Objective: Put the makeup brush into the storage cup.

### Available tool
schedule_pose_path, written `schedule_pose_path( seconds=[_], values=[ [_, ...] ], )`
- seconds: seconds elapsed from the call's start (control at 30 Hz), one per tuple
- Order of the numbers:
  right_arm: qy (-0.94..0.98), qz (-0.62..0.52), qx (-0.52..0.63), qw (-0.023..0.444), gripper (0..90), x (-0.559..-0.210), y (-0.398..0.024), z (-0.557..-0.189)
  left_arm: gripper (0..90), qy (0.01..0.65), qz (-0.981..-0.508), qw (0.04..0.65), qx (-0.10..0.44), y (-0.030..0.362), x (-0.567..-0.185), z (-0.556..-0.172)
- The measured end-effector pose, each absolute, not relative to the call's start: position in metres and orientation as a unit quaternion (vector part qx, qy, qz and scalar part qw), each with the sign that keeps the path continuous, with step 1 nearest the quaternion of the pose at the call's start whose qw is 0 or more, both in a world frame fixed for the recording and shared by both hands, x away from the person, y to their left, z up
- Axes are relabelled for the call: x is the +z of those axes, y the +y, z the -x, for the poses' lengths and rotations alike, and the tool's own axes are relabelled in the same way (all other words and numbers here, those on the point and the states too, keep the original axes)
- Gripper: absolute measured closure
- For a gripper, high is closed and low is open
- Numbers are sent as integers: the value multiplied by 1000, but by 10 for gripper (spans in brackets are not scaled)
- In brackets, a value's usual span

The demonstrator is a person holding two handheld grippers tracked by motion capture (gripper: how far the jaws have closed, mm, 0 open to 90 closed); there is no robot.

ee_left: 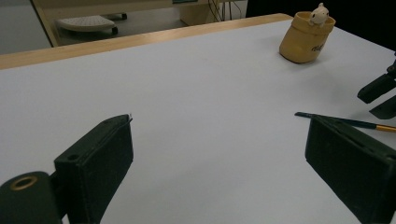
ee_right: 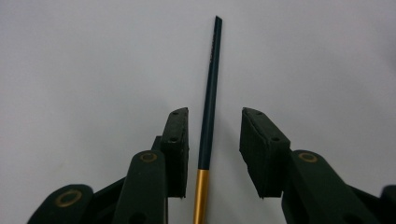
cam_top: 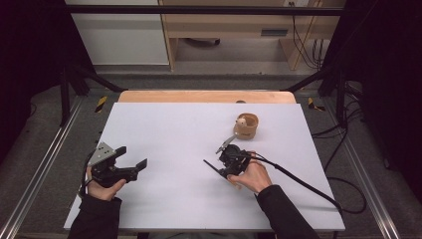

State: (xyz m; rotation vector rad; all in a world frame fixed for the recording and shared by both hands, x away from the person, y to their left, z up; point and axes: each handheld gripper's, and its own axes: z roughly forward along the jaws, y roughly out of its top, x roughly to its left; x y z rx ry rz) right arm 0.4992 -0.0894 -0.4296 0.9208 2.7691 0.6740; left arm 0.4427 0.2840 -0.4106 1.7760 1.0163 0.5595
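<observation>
Setting: laboratory recording station. Evidence: white bench (cam_top: 164,209) on a wooden top, enclosed by a black metal frame (cam_top: 199,10); dark curtains at both sides; cables (cam_top: 308,45) trailing over grey carpet; plain wooden furniture (cam_top: 224,30) behind.

Dark, gold-banded pencil (ee_right: 208,116) lies flat on the white table (cam_top: 164,129).

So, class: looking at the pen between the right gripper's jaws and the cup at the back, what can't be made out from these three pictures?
- Pen: its gold end runs off the bottom edge of the right gripper view, and whether it touches a pad of the right gripper is unclear.
- Pen in the high view: too small, partly behind the gripper.
- Cup: the dark lettering is too small in the left gripper view, and the figure on its rim is too small to identify.
</observation>
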Motion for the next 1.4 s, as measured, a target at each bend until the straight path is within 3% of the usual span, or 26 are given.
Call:
schedule_pose_path(
  seconds=[0.33, 0.67, 1.0, 1.4],
  values=[
    [932, -303, 188, 61, 697, -445, -83, -501, 72, 418, -733, 486, 229, 283, -412, -443],
    [935, -303, 176, 58, 820, -451, -82, -499, 72, 417, -735, 484, 229, 283, -412, -443],
    [930, -312, 188, 48, 835, -452, -86, -500, 73, 411, -745, 476, 224, 277, -414, -444],
    [909, -308, 275, 51, 835, -404, -107, -496, 76, 378, -758, 480, 226, 263, -403, -440]
  ],
)
